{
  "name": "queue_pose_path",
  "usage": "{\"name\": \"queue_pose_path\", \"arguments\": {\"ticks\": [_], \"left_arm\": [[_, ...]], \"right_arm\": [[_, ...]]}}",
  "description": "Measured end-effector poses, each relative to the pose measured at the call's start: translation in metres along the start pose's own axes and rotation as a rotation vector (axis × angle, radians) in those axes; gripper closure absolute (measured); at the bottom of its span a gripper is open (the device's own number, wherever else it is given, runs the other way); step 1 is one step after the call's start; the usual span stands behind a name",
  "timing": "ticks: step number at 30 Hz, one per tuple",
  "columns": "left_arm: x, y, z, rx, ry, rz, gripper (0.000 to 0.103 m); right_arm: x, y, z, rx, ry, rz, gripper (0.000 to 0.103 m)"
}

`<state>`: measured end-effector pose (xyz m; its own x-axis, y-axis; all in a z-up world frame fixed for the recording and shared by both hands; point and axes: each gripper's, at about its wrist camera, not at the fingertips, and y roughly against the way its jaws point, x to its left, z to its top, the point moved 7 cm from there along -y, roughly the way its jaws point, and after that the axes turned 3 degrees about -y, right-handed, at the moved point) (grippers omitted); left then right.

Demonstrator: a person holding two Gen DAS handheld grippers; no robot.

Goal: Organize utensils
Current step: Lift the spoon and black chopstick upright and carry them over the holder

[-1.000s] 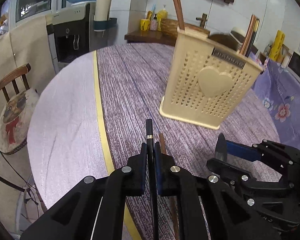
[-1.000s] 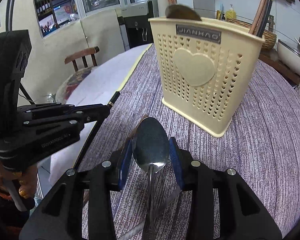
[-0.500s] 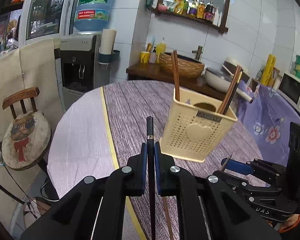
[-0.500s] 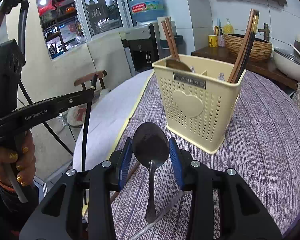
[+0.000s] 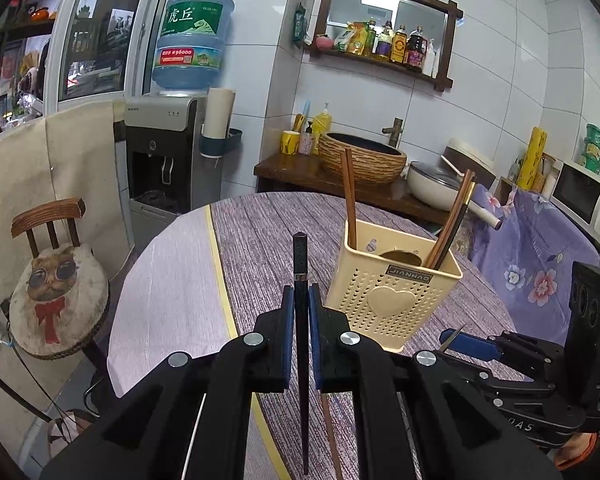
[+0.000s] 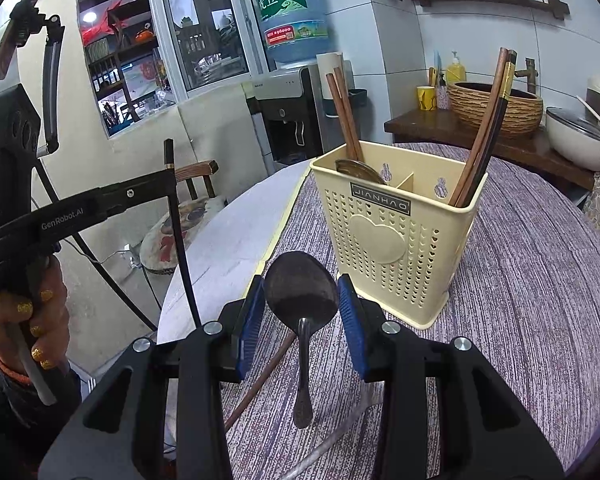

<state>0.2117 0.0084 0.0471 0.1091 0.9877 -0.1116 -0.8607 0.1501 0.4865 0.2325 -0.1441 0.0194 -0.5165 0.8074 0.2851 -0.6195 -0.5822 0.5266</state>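
The black chopstick (image 5: 301,276), centre frame, is clamped upright in the left hand-held gripper (image 5: 299,312); the spoon (image 6: 301,294), bowl-up, is pinched by the right hand-held gripper (image 6: 302,312). Both are held clear of the bench (image 6: 520,280), probably to drop into the cream holder (image 6: 396,232) beyond.

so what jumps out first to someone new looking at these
The left tongs pinch a black chopstick upright over the purple table, and the right tongs grip a metal spoon by its bowl. Just beyond both stands a cream basket already holding brown chopsticks.
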Motion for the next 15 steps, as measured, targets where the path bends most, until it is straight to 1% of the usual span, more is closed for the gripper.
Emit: {"name": "queue_pose_path", "arguments": {"ticks": [9,15], "left_arm": [[-0.003,0.005,0.013,-0.034,-0.016,-0.008,0.095],[-0.003,0.008,0.025,-0.054,-0.023,-0.020,0.095]], "right_arm": [[0.000,0.000,0.007,-0.016,0.001,0.004,0.065],[-0.001,0.003,0.017,-0.042,-0.003,0.011,0.065]]}}
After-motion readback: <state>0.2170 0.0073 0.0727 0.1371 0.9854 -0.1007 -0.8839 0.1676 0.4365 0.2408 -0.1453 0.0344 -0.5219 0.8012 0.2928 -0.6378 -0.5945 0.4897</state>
